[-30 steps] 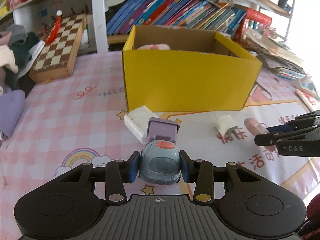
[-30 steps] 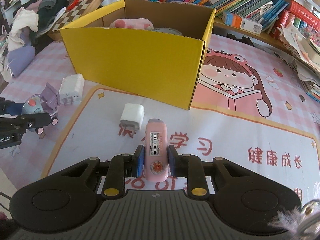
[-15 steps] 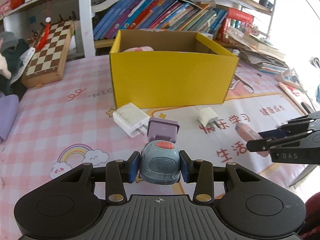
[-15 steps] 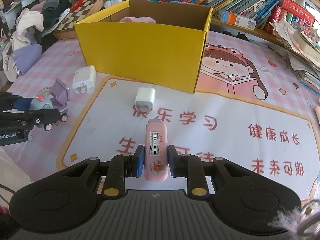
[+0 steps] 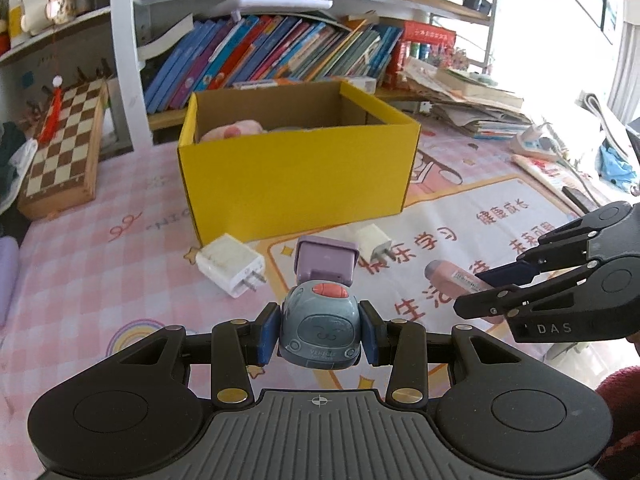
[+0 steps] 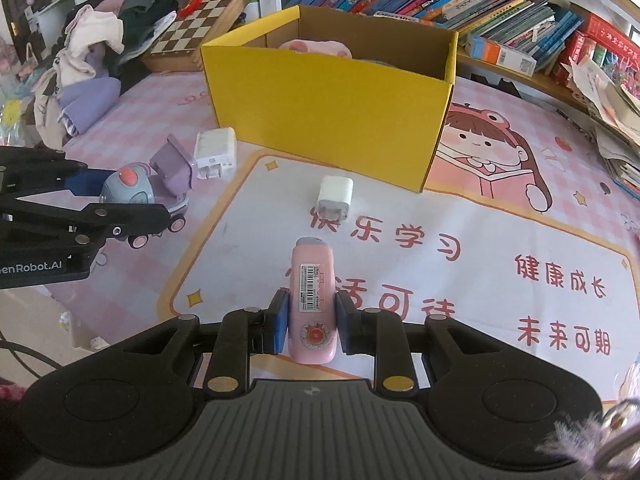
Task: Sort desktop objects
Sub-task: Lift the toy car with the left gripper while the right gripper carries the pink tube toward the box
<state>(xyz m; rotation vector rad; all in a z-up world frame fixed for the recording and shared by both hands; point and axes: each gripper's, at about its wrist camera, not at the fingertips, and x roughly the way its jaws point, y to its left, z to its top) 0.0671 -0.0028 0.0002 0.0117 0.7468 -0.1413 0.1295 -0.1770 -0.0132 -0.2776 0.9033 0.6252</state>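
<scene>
Yellow cardboard box [image 5: 296, 176] stands open in the middle of the tabletop [image 5: 80, 264], and I use it as the landmark. Inside it only the top of a pink soft thing [image 5: 236, 130] shows over the front wall; the rest of the inside is hidden.

In front of the box, toward the left camera, the left hand-held gripper [image 5: 320, 334] is closed on a grey-blue toy car [image 5: 320, 328] with a purple part at its front. Both blue pads press its sides. Its wheels are hidden in this view; the right wrist view shows them above the cloth.

In front of the box and to its right, the right hand-held gripper [image 6: 310, 324] is closed tight on a pink flat device [image 6: 312, 300] with a barcode label. Its lower end is cut off by the gripper body.

Just before the box's front wall lie a large white charger [image 5: 230, 264] and a small white charger [image 5: 374, 242], apart from each other. Behind the box stand shelves of books [image 5: 272, 52]; their titles are too small to read.
</scene>
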